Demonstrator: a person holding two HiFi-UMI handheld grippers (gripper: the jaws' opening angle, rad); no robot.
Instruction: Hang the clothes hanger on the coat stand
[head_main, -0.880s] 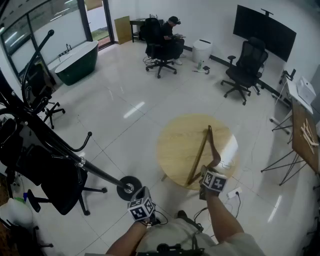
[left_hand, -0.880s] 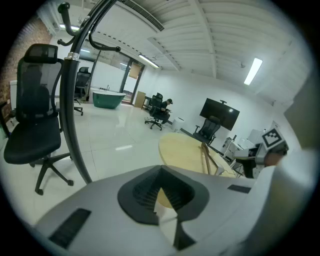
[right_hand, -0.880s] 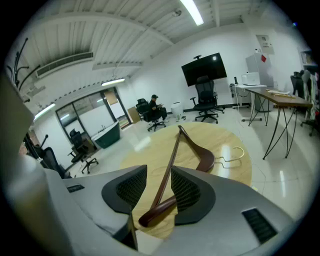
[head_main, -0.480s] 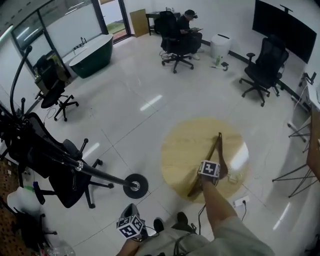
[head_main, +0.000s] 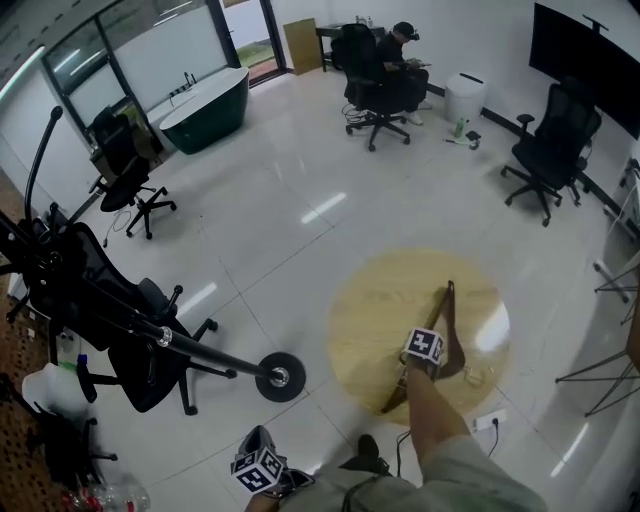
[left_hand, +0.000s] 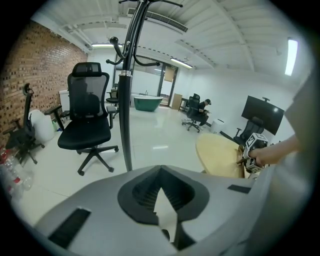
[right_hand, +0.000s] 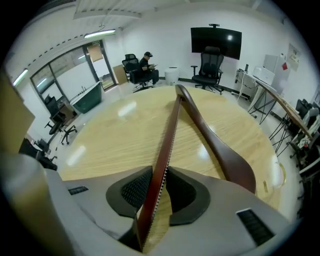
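Plainly, the only print to be made out is the black-and-white square pattern on each gripper's marker cube.

The clothes hanger (head_main: 447, 305) (right_hand: 170, 130), dark reddish-brown wood, lies over the round, pale wooden tabletop (head_main: 370, 310) (right_hand: 110, 135). Its straight bar runs away from the person, and its curved shoulder arches to the right. Whether it rests flat or is raised a little cannot be told.

The right gripper (head_main: 420, 352) (right_hand: 162, 187) is clamped on the hanger's straight bar near its close end. In the right gripper view both black ribbed pads press the bar's sides, and a row of small teeth shows along the bar's edge.

The left gripper (head_main: 262, 468) (left_hand: 161, 200) hangs low by the person's body with its pads drawn together at the tips and nothing between them.

The black coat stand (head_main: 190, 345) (left_hand: 127, 100) stands on the white tiled floor to the left, well apart from the tabletop. Its round base is between the left gripper and the tabletop in the head view. A black office chair (head_main: 130, 350) (left_hand: 85, 125) stands just beside its pole.
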